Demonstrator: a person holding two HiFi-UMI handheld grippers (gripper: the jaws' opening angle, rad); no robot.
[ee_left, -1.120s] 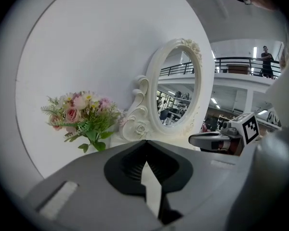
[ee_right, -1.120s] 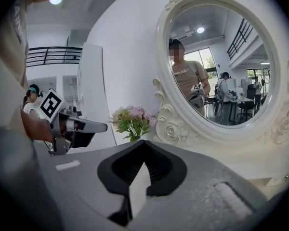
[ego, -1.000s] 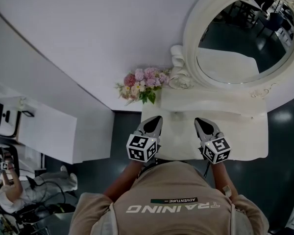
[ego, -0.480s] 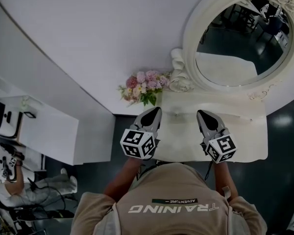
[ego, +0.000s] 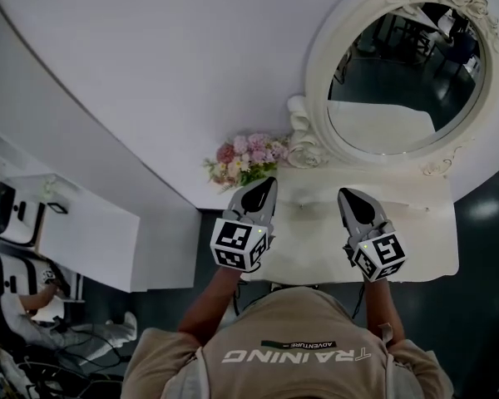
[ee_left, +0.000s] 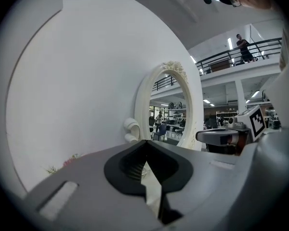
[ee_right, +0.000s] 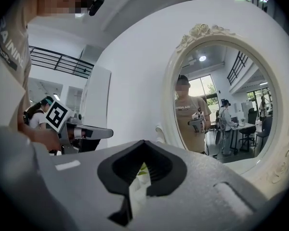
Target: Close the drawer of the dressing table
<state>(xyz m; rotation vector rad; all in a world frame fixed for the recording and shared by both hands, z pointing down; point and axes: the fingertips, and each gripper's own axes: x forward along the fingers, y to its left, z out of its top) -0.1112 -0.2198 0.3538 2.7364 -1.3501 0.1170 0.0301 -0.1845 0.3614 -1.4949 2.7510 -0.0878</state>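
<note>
Left tongs (ego: 264,183), right tongs (ego: 349,194) (closed); drawer hidden

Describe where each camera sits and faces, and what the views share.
Head view: on the person's head, looking steeply down at the dressing table, mirror, flowers; shows forearms, shirt, left gripper, right gripper.
Left gripper view: on the left gripper, facing wall and mirror; own shut jaws below, right gripper at right.
Right gripper view: on the right gripper, facing the mirror; own shut jaws below, left gripper at left.
Shared: all three show the mirror.
</note>
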